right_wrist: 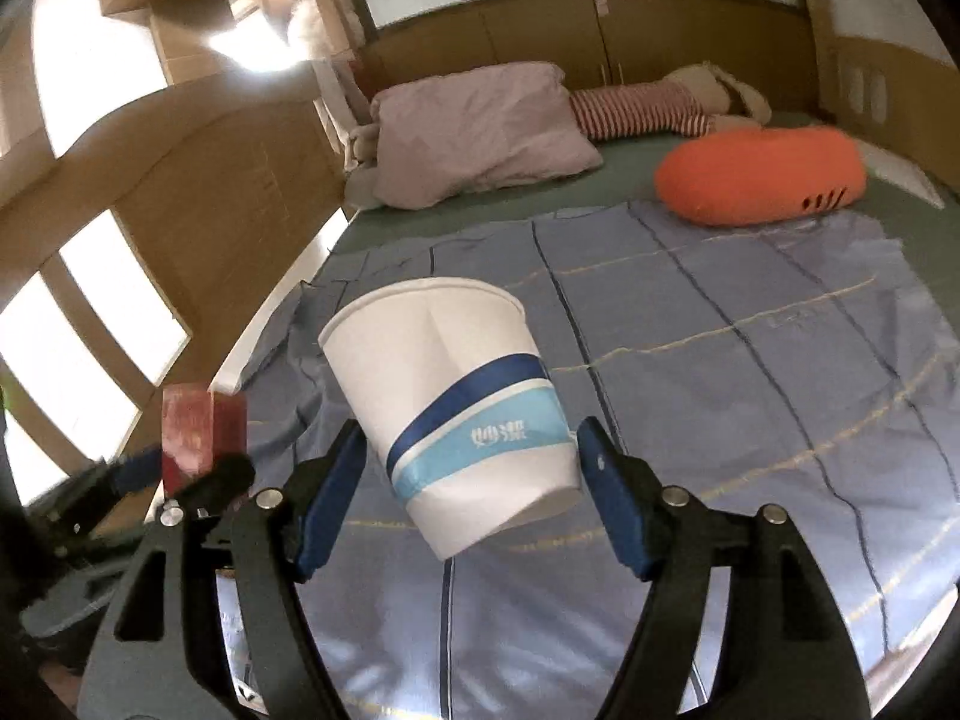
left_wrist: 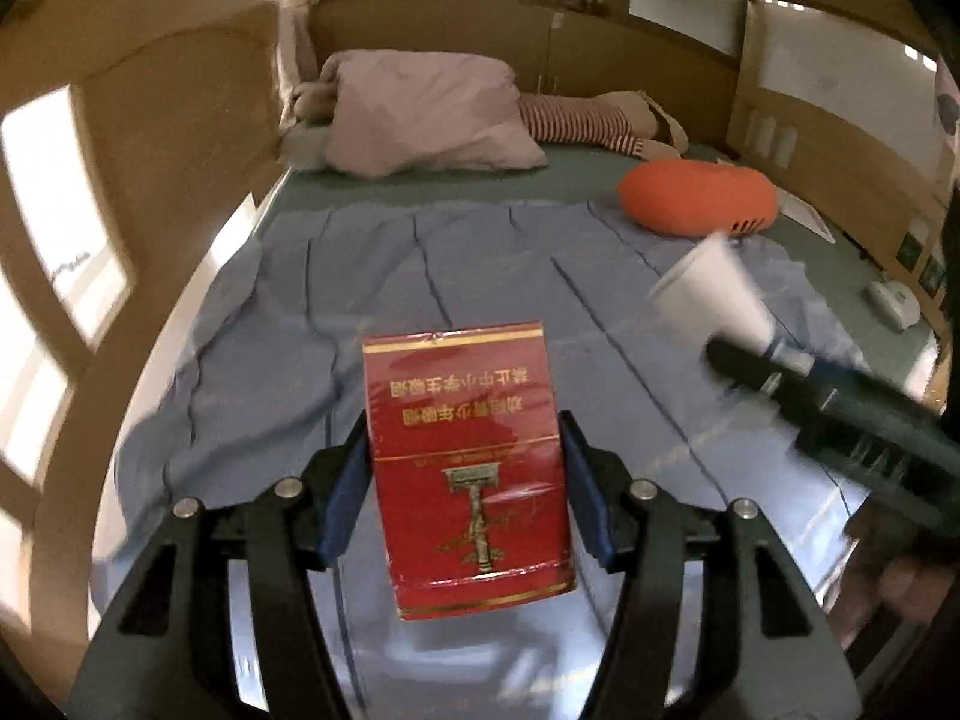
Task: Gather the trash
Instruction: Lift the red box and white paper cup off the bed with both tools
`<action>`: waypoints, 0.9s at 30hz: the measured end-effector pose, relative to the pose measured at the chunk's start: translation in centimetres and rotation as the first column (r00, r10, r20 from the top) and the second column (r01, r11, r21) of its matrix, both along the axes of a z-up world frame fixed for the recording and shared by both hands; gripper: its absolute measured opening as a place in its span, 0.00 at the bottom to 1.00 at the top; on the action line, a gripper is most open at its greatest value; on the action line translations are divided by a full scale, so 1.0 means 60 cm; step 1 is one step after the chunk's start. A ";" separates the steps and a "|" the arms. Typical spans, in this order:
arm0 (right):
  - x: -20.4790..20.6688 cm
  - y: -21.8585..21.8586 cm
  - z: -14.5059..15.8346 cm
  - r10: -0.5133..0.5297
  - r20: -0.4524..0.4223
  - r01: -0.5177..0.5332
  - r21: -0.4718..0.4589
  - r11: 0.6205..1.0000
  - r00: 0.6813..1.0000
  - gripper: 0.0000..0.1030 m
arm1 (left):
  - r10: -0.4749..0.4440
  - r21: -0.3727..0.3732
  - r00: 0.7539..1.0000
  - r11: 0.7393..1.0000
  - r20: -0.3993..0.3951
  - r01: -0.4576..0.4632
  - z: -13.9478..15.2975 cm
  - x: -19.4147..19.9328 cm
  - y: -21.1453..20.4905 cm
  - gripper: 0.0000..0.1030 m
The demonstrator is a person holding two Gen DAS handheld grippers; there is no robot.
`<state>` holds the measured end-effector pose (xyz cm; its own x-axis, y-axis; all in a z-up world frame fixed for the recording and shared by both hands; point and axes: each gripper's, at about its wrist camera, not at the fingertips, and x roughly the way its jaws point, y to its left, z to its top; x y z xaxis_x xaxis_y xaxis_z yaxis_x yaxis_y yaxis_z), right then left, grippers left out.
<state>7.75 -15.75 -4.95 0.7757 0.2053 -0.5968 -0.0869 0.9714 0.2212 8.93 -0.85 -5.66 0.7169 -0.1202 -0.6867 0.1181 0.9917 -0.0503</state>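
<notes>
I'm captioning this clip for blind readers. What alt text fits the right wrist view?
The right gripper holds a tilted white paper cup with blue bands above a bed's blue blanket. Behind lie a pillow and an orange cushion; at left, the left gripper holds a red pack.

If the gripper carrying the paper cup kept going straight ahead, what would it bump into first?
Probably the blue striped sheet on the bed: the right gripper, holding the paper cup, points slantwise down at it. Depth is uncertain.

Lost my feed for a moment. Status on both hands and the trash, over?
Left gripper clamped on red box. Right gripper clamped on paper cup. Both lifted clear of the blue bedsheet. Nothing in the way.
</notes>
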 end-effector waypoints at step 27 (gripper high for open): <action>-0.079 -0.013 0.023 -0.025 0.087 0.027 -0.022 0.999 0.996 0.69 | 0.051 -0.066 0.994 0.997 0.098 -0.045 0.054 -0.073 0.040 0.58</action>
